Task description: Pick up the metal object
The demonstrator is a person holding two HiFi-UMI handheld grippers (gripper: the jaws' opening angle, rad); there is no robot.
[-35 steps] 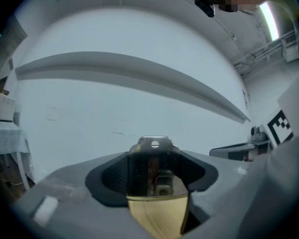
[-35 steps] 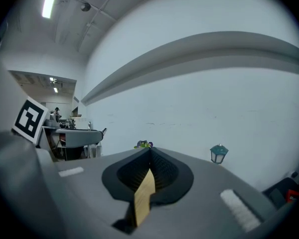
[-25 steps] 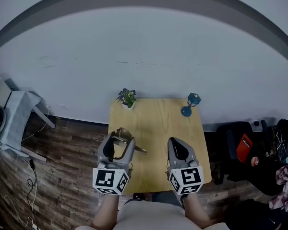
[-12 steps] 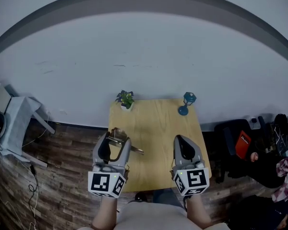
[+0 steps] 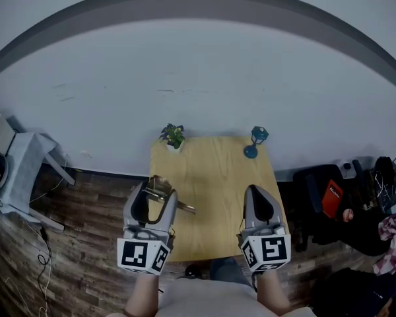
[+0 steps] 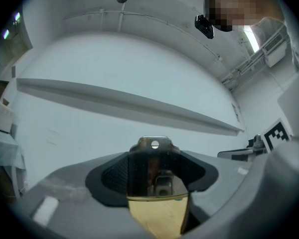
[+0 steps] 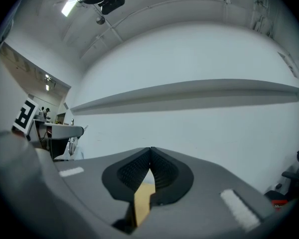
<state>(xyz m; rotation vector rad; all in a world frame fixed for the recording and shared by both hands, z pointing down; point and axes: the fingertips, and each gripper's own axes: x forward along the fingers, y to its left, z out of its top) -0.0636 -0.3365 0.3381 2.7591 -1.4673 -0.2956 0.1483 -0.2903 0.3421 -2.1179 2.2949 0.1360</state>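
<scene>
The metal object (image 6: 150,171) is a flat, shiny piece with a small hole at its far end. It stands between the dark pads of my left gripper (image 6: 152,156), which is shut on it. In the head view the left gripper (image 5: 152,193) holds the metal object (image 5: 183,207) over the left edge of the wooden table (image 5: 214,177), and one end sticks out to the right. My right gripper (image 5: 258,195) hovers over the table's near right part. In the right gripper view the right gripper (image 7: 150,153) has its pads meeting at the tips, with nothing between them.
A small potted plant (image 5: 173,136) stands at the table's far left corner and a blue object (image 5: 255,142) at the far right corner. A white wall rises behind the table. A grey chair (image 5: 23,164) stands at the left, and dark bags and clutter (image 5: 343,207) lie on the wood floor at the right.
Both grippers have drawn back toward the person and lower in the head view. The left one kept hold of the metal object, and the right one shifted slightly right.
</scene>
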